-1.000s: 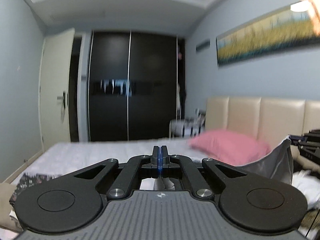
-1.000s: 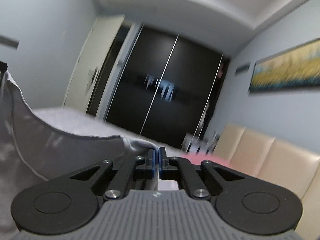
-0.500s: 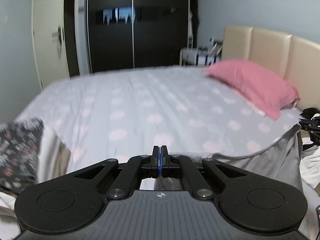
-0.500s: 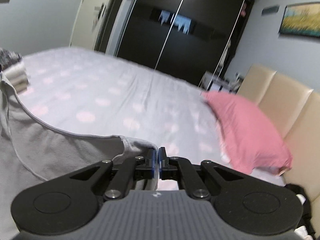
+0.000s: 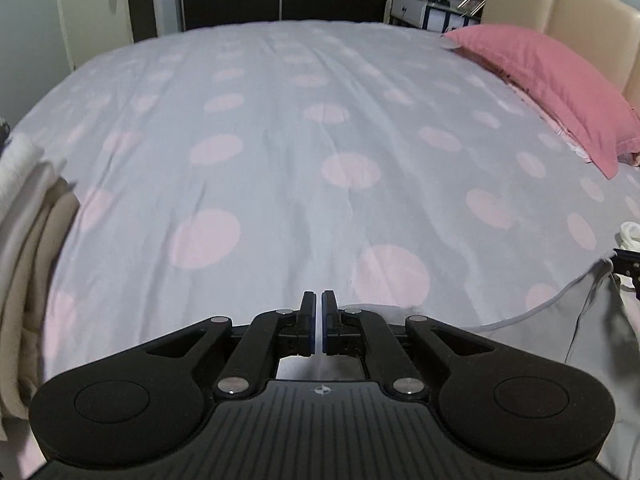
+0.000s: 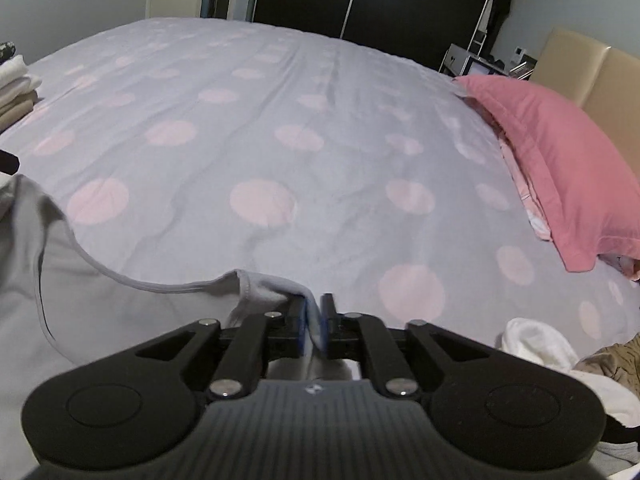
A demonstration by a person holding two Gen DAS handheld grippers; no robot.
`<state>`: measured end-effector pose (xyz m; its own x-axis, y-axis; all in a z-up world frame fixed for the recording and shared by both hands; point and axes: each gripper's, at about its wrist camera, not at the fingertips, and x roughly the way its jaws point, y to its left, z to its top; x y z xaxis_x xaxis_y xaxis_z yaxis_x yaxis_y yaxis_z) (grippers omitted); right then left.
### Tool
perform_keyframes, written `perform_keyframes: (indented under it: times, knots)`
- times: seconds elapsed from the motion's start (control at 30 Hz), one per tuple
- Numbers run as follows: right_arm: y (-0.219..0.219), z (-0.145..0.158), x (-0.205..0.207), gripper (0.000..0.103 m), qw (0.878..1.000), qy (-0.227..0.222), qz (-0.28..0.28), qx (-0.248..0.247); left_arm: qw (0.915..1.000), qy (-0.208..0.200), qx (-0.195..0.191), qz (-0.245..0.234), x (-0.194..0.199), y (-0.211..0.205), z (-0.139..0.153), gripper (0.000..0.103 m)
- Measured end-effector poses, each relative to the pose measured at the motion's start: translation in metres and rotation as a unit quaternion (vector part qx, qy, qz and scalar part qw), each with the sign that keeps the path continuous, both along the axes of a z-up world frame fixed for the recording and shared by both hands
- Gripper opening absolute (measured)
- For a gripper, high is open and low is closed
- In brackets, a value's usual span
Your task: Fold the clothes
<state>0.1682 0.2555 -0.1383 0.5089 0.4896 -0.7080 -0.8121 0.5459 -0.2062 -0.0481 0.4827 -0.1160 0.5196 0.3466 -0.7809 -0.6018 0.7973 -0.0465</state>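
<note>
Both cameras have tipped down since a second ago: the wardrobe and wall that filled the views have slid to the top edge, and the bed (image 5: 280, 140) with its pink-dotted grey cover now fills them. The grey garment (image 6: 120, 320) hangs between the two tools, near the bed's closest edge, its hemmed rim sagging in a curve over the cover.

The right hand-held gripper (image 6: 314, 320) is clamped on one corner of the garment, with a fold of grey cloth pinched between its blue pads. The left hand-held gripper (image 5: 319, 320) has its fingers drawn nearly together, a thin slit between the pads; grey cloth (image 5: 520, 344) shows just beneath and to the right of them, but whether any of it is actually caught there cannot be told.

A pink pillow (image 5: 560, 80) lies at the head of the bed against the beige headboard (image 5: 568, 8). A stack of folded cream and white clothes (image 6: 16, 92) sits on the bed's left side. A loose heap of white and patterned laundry (image 6: 560, 356) lies at the bed's near right corner. The dark wardrobe (image 6: 380, 0) stands beyond the bed's far side.
</note>
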Motion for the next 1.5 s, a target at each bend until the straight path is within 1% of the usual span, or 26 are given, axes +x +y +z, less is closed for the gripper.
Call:
perform_keyframes:
  times: [0.03,0.07,0.1,0.13,0.23,0.33,0.43,0.57,0.6,0.63,0.67,0.7,0.73,0.9,0.97,1.03,1.13,1.17,1.23,1.3,1.37,1.4,1.43,1.47,1.5]
  knots:
    - [-0.002,0.002,0.001,0.036,1.0,0.001,-0.005,0.0,1.0,0.0,-0.003,0.001,-0.002,0.001,-0.001,0.008]
    - [-0.005,0.006,0.001,0.037,1.0,0.004,-0.011,0.006,1.0,-0.003,-0.005,0.003,-0.006,-0.001,0.002,0.012]
    - [-0.009,0.013,0.001,0.038,1.0,0.008,-0.015,0.011,0.9999,-0.005,-0.007,0.004,-0.01,-0.002,0.005,0.016]
    - [-0.012,0.019,0.0,0.038,1.0,0.012,-0.018,0.014,0.9999,-0.008,-0.01,0.006,-0.014,-0.004,0.008,0.017]
    - [-0.023,0.037,-0.004,0.038,0.999,0.019,-0.021,0.019,0.9999,-0.011,-0.01,0.005,-0.031,-0.013,0.021,0.018]
    - [-0.039,0.052,-0.017,0.038,0.999,0.029,-0.012,0.014,0.9997,-0.01,-0.02,0.003,-0.052,-0.026,0.033,0.018]
    - [-0.061,0.061,-0.032,0.038,0.999,0.048,-0.013,0.011,0.9995,-0.007,-0.031,0.0,-0.076,-0.045,0.043,0.024]
    - [-0.096,0.058,-0.05,0.035,0.996,0.088,-0.033,0.004,0.999,-0.006,-0.044,-0.008,-0.104,-0.075,0.05,0.025]
    - [-0.105,0.055,-0.054,0.035,0.994,0.102,-0.039,0.002,0.9988,-0.005,-0.047,-0.009,-0.11,-0.082,0.051,0.027]
    - [-0.115,0.051,-0.058,0.035,0.992,0.116,-0.046,0.001,0.9987,-0.004,-0.049,-0.013,-0.115,-0.09,0.05,0.031]
    - [-0.123,0.047,-0.062,0.033,0.991,0.127,-0.051,-0.001,0.9986,-0.003,-0.051,-0.016,-0.12,-0.098,0.05,0.033]
    - [-0.13,0.042,-0.066,0.032,0.989,0.134,-0.056,-0.002,0.9986,-0.002,-0.051,-0.018,-0.124,-0.104,0.049,0.038]
    - [-0.138,0.038,-0.07,0.032,0.988,0.14,-0.062,-0.005,0.9985,0.0,-0.05,-0.02,-0.128,-0.111,0.047,0.041]
    - [-0.173,0.019,-0.086,0.032,0.981,0.173,-0.083,-0.006,0.9972,0.011,-0.066,-0.032,-0.142,-0.142,0.032,0.041]
    - [-0.184,0.013,-0.089,0.032,0.98,0.179,-0.087,-0.008,0.9964,0.02,-0.071,-0.041,-0.143,-0.154,0.023,0.041]
    - [-0.193,0.007,-0.09,0.032,0.978,0.188,-0.092,-0.006,0.995,0.036,-0.075,-0.056,-0.142,-0.166,0.013,0.041]
    - [-0.205,-0.003,-0.09,0.032,0.973,0.206,-0.104,-0.004,0.994,0.06,-0.065,-0.064,-0.14,-0.177,-0.001,0.04]
    - [-0.209,-0.007,-0.09,0.032,0.972,0.211,-0.108,-0.005,0.9936,0.067,-0.065,-0.063,-0.141,-0.179,-0.006,0.04]
    - [-0.213,-0.014,-0.09,0.032,0.969,0.219,-0.113,-0.01,0.9928,0.078,-0.07,-0.058,-0.142,-0.179,-0.014,0.034]
    - [-0.217,-0.023,-0.089,0.032,0.965,0.233,-0.119,-0.014,0.992,0.08,-0.081,-0.053,-0.144,-0.177,-0.02,0.033]
    - [-0.22,-0.03,-0.089,0.032,0.96,0.251,-0.123,-0.011,0.9911,0.079,-0.097,-0.045,-0.145,-0.174,-0.024,0.031]
    - [-0.221,-0.032,-0.089,0.032,0.96,0.252,-0.123,-0.01,0.9904,0.079,-0.106,-0.042,-0.146,-0.173,-0.026,0.028]
    - [-0.221,-0.032,-0.091,0.028,0.96,0.253,-0.121,-0.01,0.9896,0.078,-0.114,-0.039,-0.146,-0.172,-0.028,0.026]
    - [-0.221,-0.032,-0.092,0.017,0.959,0.255,-0.12,-0.01,0.9891,0.077,-0.12,-0.035,-0.147,-0.17,-0.029,0.024]
    - [-0.221,-0.032,-0.093,0.011,0.959,0.259,-0.118,-0.01,0.9886,0.077,-0.126,-0.03,-0.148,-0.169,-0.03,0.017]
